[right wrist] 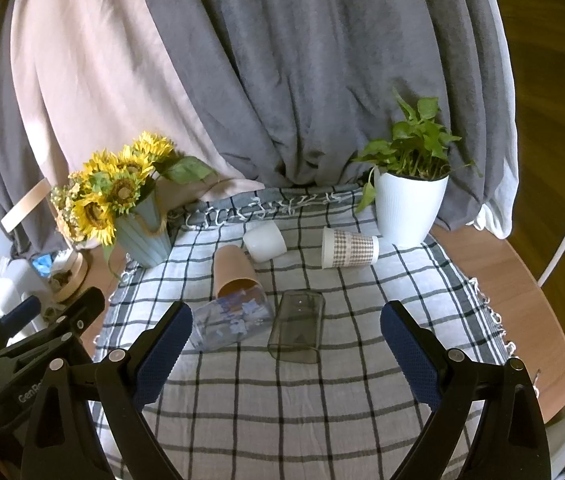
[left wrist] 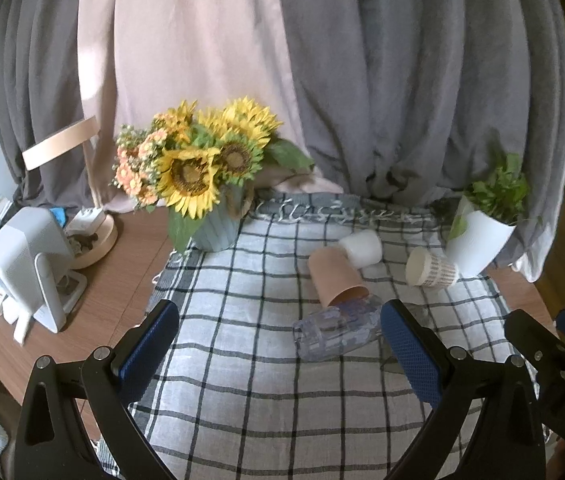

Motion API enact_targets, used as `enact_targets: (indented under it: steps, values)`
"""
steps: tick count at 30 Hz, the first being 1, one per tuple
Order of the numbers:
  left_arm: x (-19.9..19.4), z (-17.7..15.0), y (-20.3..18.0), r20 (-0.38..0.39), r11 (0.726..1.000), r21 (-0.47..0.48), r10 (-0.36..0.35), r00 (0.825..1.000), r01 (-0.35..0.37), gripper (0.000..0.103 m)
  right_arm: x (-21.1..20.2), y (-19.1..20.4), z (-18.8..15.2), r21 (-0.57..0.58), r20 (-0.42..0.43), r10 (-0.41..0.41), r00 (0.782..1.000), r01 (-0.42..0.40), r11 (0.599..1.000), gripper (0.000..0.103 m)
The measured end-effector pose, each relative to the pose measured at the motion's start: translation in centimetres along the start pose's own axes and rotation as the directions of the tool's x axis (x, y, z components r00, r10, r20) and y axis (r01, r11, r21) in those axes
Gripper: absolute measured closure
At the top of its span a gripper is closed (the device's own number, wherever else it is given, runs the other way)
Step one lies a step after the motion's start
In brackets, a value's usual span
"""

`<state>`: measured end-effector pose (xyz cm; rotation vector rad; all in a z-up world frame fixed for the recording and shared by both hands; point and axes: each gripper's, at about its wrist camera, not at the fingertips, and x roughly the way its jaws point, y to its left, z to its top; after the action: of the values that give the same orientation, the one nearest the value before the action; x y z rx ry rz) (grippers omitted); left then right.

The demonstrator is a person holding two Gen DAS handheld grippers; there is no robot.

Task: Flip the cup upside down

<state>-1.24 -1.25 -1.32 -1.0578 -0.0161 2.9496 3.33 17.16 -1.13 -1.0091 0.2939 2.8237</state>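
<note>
Several cups lie on their sides on a checked cloth. A tan paper cup, a white cup and a patterned paper cup lie at the back. A clear blue-printed cup and a smoky clear cup lie nearer. My left gripper is open and empty, the blue-printed cup just ahead by its right finger. My right gripper is open and empty, with the smoky cup between and ahead of its fingers.
A blue vase of sunflowers stands at the cloth's back left. A white pot with a green plant stands at the back right. Grey and pink curtains hang behind. A white device and a lamp base stand on the wooden table at left.
</note>
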Motion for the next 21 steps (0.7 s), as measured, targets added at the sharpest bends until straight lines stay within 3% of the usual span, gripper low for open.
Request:
enact_targets:
  steps: [5,12,21]
  values:
    - [2.6,0.4,1.0,-0.047,0.998,-0.030,0.045,0.998,-0.047,0.000,2.3,0.2,0.6,-0.008,-0.039,0.022,0.999,-0.022,1.000,0.008]
    - [6.4,0.9,1.9,-0.057,0.990,-0.034,0.135,0.989,-0.137,0.000,8.6,1.5,2.2,-0.042,-0.145,0.079,0.986,-0.086,0.995,0.008]
    - [12.0,1.8,3.6,-0.156,0.978,-0.083,0.178,0.972,-0.193,0.000,16.9,4.5,5.0,-0.140,-0.282,0.131,0.950,-0.176,0.974,0.008]
